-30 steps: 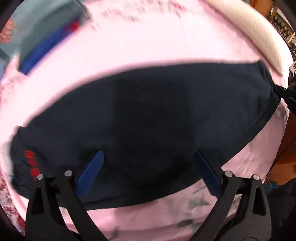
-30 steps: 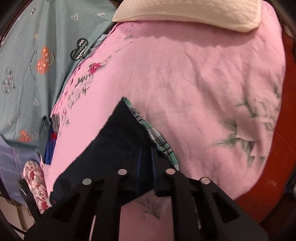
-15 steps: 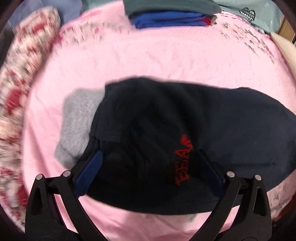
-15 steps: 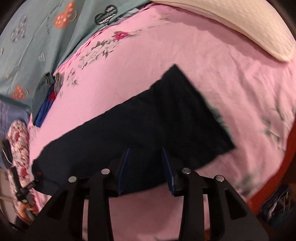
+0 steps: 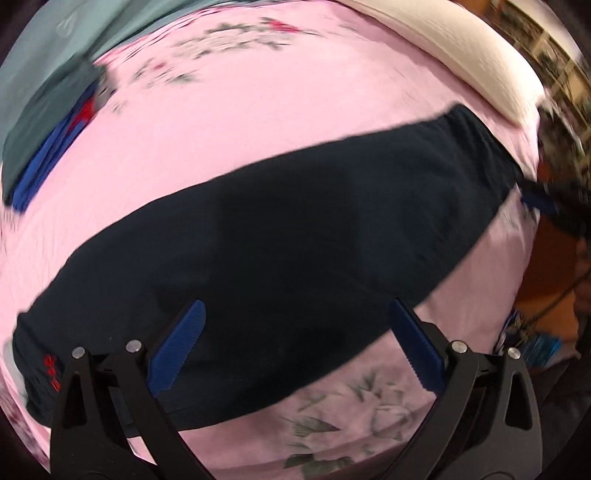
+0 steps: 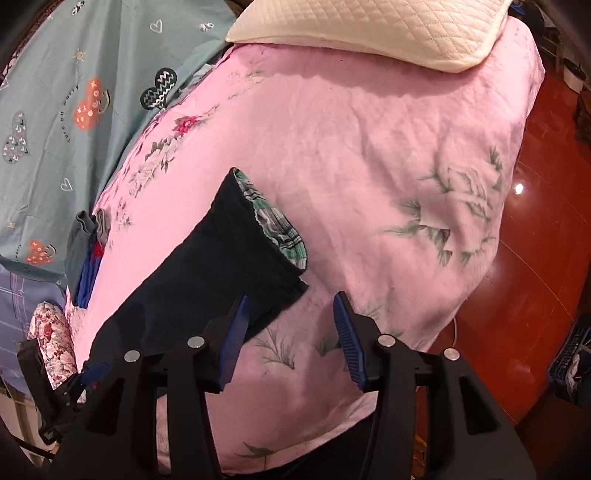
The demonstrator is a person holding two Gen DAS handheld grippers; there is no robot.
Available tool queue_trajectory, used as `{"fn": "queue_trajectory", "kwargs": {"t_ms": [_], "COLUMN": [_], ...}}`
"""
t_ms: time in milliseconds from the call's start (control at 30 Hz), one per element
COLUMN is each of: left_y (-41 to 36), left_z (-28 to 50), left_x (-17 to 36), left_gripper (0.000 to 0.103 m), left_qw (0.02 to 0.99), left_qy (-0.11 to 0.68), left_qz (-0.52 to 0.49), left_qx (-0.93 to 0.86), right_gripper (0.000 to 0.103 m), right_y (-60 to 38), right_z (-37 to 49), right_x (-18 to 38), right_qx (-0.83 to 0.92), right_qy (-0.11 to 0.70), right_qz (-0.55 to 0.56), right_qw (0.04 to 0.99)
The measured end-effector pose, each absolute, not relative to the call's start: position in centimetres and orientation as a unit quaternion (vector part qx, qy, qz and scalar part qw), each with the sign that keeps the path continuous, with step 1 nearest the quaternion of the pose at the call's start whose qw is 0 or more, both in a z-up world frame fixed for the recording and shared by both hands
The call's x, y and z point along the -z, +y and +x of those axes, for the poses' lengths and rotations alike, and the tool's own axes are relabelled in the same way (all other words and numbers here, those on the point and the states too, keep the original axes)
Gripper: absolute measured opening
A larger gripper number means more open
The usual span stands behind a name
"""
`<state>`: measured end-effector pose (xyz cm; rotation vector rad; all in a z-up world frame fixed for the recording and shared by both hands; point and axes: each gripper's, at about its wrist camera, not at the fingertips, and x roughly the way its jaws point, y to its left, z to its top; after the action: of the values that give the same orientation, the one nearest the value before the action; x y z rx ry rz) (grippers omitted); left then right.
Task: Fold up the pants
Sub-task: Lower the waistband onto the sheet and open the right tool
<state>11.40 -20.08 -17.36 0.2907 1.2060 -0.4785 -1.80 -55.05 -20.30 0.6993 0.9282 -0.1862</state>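
Left gripper (image 5: 295,325) fingers wide apart; right gripper (image 6: 291,314) just opening, empty.

You are in a bedroom at home: a bed with a pink flowered sheet (image 6: 369,155), a white pillow (image 6: 369,29), a red floor (image 6: 535,258).

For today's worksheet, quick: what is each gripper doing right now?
Left gripper: open, above the dark pants, holding nothing.
Right gripper: open, jaws just opened, nothing between them.
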Motion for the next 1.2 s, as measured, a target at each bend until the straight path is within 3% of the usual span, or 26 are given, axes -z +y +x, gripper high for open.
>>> {"fn": "queue_trajectory", "kwargs": {"t_ms": [333,567,600,733,800,867,1067,1133,1200], "left_y": [-20.3,-19.2,-19.1,-18.8,-18.9,-19.0,-18.7,-18.6,-18.7], "left_z": [12.2,12.1,12.0,12.2,12.2,12.0,12.1,12.1,12.1], "left_x": [17.9,17.9,17.8,17.9,18.0,17.9,18.1,18.2,18.3], "left_gripper": [0.101,0.101,0.101,0.101,0.101,0.101,0.101,0.101,0.101], "left_qw": [0.784,0.787,0.786,0.784,0.784,0.785,0.783,0.782,0.78], "left_qy": [0.58,0.581,0.582,0.587,0.586,0.583,0.587,0.588,0.59], "left_qz": [0.115,0.115,0.113,0.107,0.112,0.116,0.112,0.111,0.116], "left_qx": [0.189,0.175,0.173,0.17,0.172,0.173,0.171,0.171,0.172], "right_gripper": [0.049,0.049,0.042,0.044,0.034,0.032,0.035,0.043,0.044], "right_y": [-54.3,-54.8,-54.8,-54.2,-53.3,-51.6,-52.3,-53.2,-53.7], "right_z": [0.9,0.4,0.5,0.9,0.8,0.9,1.3,1.0,1.0], "right_x": [21.7,22.2,22.4,22.0,20.1,18.2,21.3,22.2,22.3], "right_qx": [0.054,0.022,0.039,0.031,0.032,0.01,0.043,0.048,0.047], "right_qy": [0.44,0.433,0.442,0.438,0.403,0.383,0.432,0.434,0.423], "right_qz": [0.333,0.406,0.4,0.406,0.363,0.292,0.315,0.347,0.377], "right_qw": [0.832,0.804,0.802,0.802,0.839,0.876,0.844,0.83,0.823]}}
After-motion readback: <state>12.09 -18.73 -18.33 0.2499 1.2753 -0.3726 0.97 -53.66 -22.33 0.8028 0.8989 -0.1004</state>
